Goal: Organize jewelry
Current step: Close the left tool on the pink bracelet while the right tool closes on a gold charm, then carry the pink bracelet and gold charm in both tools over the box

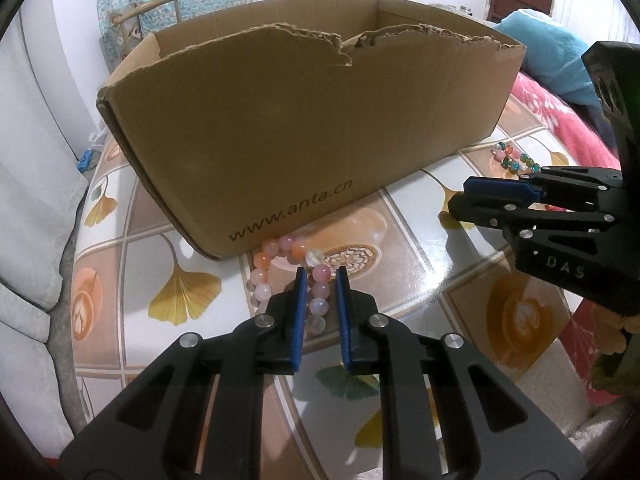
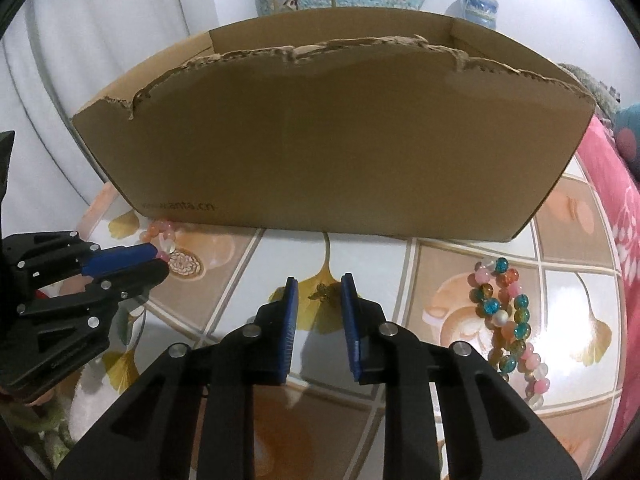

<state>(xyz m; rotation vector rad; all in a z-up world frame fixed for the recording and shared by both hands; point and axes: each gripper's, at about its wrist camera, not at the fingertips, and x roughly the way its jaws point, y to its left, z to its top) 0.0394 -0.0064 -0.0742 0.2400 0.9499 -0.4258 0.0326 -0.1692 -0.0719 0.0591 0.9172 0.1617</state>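
1. Blue-padded left tool (image 1: 321, 276) is nearly closed on the pink bead bracelet (image 1: 280, 276), strand between its pads.
2. Right tool (image 2: 319, 285), jaws narrowed, straddles a small gold trinket (image 2: 325, 291); contact unclear.
3. Multicoloured bead bracelet (image 2: 506, 314) lies to its right.
4. Ahead, the cardboard box (image 2: 340, 152): contents hidden, so sorting looks barely begun.
5. Glossy ginkgo-patterned tabletop (image 2: 440, 280); pink floral bedding (image 2: 612, 208) farther right.

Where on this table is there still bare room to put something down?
Bare tabletop lies along the cardboard box front, between the pink bracelet under the left gripper and the multicolored bead strand. The right gripper hangs over it. Both bead ends are crowded.
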